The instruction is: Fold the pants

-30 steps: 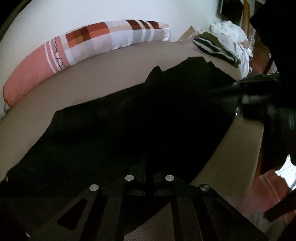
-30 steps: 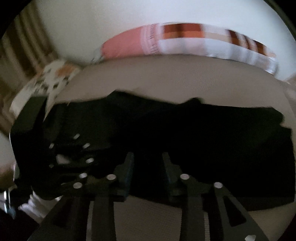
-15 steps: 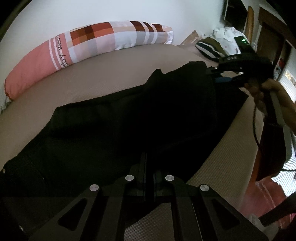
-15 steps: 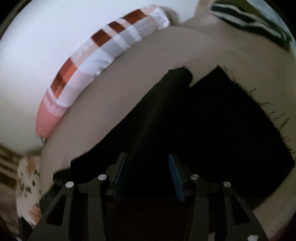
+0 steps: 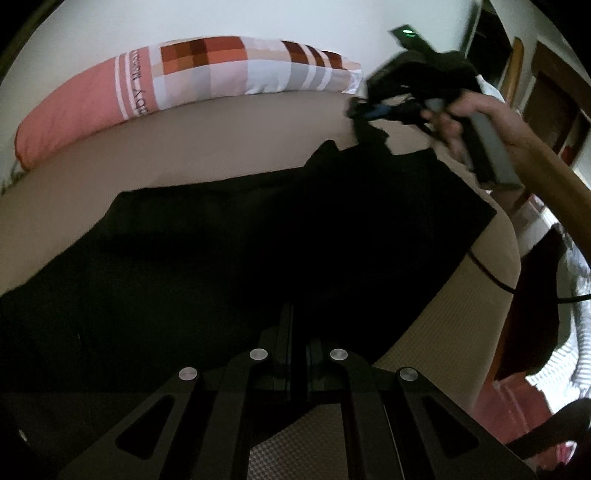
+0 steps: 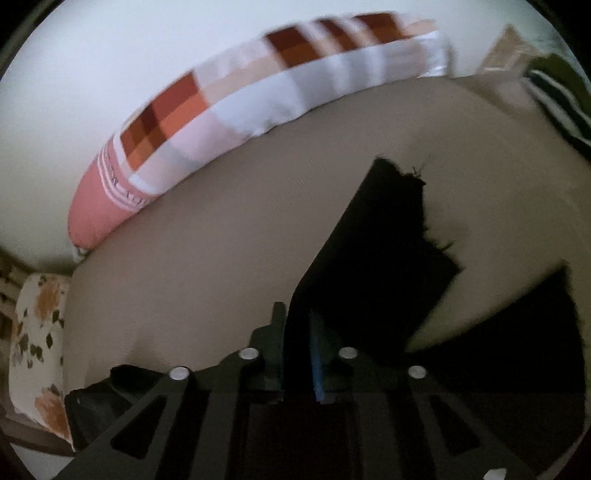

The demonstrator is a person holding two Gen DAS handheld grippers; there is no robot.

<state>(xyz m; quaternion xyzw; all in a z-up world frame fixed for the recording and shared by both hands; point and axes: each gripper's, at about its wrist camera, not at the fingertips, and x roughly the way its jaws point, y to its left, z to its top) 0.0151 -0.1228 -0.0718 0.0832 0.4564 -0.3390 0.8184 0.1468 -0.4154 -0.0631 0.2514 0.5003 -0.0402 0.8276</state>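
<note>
One pair of black pants (image 5: 258,251) lies spread on the beige bed (image 5: 229,140), below one long checked bolster pillow (image 5: 177,77) whose printed lettering is too blurred to read. The left hand-held gripper (image 5: 295,332) is closed on the near pants edge. The right hand-held gripper (image 6: 297,332) pinches a lifted leg end between its fingers (image 6: 317,350).

Home bedroom.
Bed (image 5: 229,155) with tan sheet against a plain white wall (image 5: 258,22); long checked bolster (image 5: 207,74) in pink, orange and white along the wall side. Floral pillow (image 6: 37,332) at one end of the bed, striped cloth (image 6: 557,99) heaped at the other. Wooden door frame (image 5: 517,66) and reddish floor (image 5: 517,402) past the bed edge.
</note>
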